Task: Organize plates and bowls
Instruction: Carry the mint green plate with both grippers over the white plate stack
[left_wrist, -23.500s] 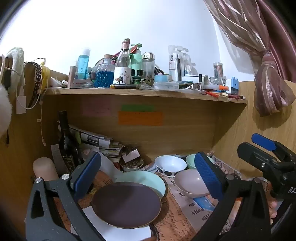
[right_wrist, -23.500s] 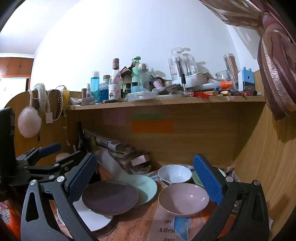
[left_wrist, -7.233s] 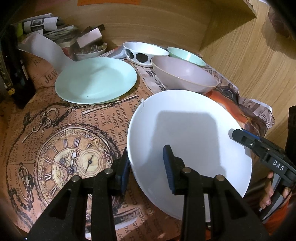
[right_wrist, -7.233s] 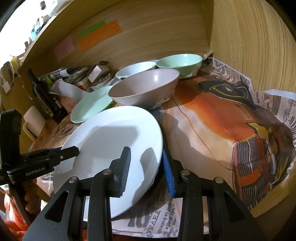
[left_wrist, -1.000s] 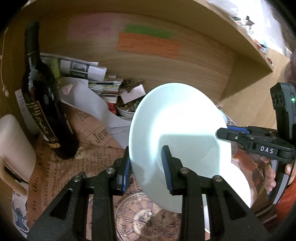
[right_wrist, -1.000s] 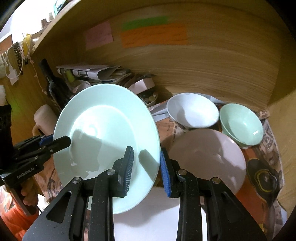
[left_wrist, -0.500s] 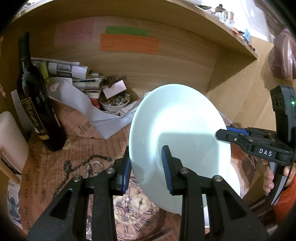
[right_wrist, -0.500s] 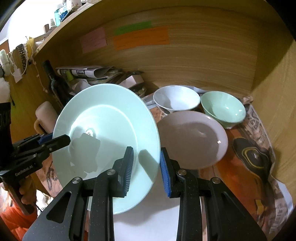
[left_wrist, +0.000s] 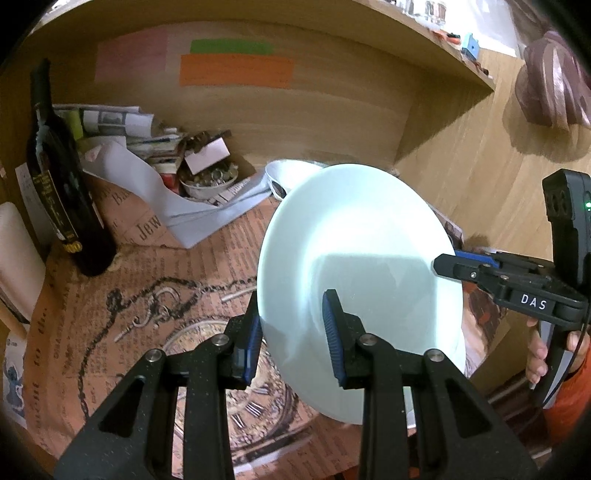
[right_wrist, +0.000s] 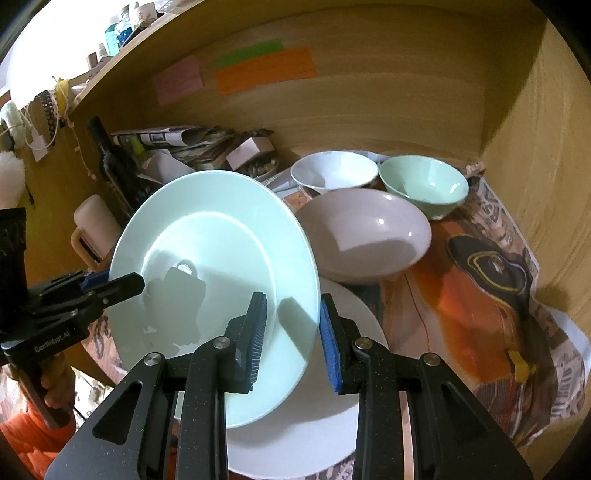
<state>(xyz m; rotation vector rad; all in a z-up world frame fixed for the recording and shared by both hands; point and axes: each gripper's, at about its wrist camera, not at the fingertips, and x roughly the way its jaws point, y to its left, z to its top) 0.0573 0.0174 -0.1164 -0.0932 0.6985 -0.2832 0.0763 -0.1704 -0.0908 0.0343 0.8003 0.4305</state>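
So both grippers were on the same mint-green plate (right_wrist: 207, 266), one on each side of it. The left gripper (left_wrist: 291, 332) had its blue pads clamped over the plate's near-left rim, and the right gripper (right_wrist: 291, 332) was pinched on the opposite edge, so the plate was held up in the air, tilted, above the desk. In the right wrist view it hung right over a white plate (right_wrist: 332, 424) that was lying flat on the newspaper-print paper (right_wrist: 480, 295), and their rims overlapped from that angle, though I couldn't tell if they were touching. Just behind that sat a pale pinkish bowl (right_wrist: 369, 236), and further back a white bowl (right_wrist: 332, 171) and a green bowl (right_wrist: 424, 184) side by side near the wooden back wall. From the left wrist view you could see a dark wine bottle (left_wrist: 62, 192) standing upright off to the left, a heap of papers (left_wrist: 147, 147) and a small dish of odds and ends (left_wrist: 208, 181) behind it. Coloured sticky notes (left_wrist: 236, 68) were stuck on the back panel. A hand (left_wrist: 543, 354) in an orange sleeve gripped the right tool's handle.
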